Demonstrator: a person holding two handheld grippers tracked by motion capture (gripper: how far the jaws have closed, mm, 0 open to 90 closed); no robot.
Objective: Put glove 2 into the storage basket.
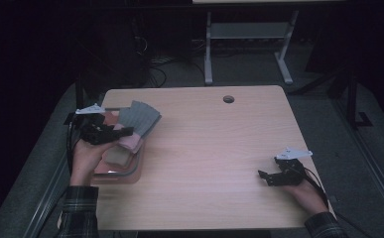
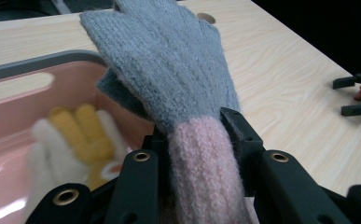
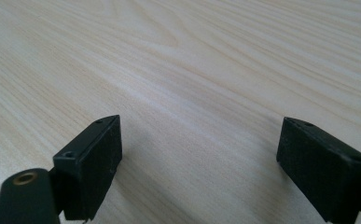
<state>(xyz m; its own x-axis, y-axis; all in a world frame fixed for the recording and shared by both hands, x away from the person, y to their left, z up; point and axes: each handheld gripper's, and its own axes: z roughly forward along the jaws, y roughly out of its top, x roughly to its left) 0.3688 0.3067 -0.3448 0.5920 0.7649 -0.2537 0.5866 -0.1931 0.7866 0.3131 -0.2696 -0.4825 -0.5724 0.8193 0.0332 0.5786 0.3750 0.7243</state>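
Pink cuff first, the grey glove sits clamped in the left gripper, fingers pointing deskward beyond the pink bin, while the right gripper gapes empty.

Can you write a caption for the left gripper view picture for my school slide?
The left gripper holds a grey glove by its pink cuff above a pink bin.

glove over bin (table's left)
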